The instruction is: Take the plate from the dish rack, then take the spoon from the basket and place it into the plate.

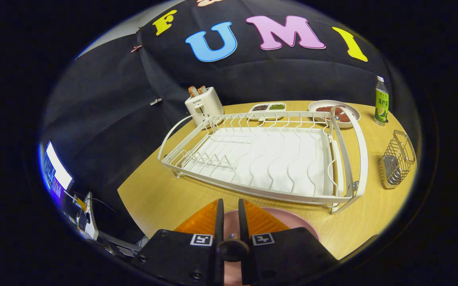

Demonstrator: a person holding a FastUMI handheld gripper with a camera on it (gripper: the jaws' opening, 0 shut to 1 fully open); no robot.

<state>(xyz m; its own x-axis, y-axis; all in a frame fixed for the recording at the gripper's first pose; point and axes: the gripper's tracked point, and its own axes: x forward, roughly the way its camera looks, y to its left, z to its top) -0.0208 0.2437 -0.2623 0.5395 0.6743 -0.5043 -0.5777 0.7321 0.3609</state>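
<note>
While the orange fingers [205, 216] stand nearly parallel with only a narrow gap between them, the jaws [229, 216] pinch the rim of the pink plate [288, 222], which lies low over the wooden surface [161, 194] right at the fingers and spreads out toward 4 o'clock of them. Just beyond the fingertips, at 12 o'clock, sits the white dish rack [261, 159], its wire slots bare above a ribbed white drip tray. Well off at 2 o'clock of the fingers, to the rack's right, a wire basket [396, 159] stands alone on the surface; whether the spoon lies in it I cannot tell. Past the rack's far edge, a white toaster [204, 104] with bread in its slots stands at 11 o'clock, a divided dish [268, 108] with dark and green fillings at 12, and a white plate with reddish food [338, 111] at 1. A green-labelled bottle [381, 101] stands upright farther right, beyond the basket.
</note>
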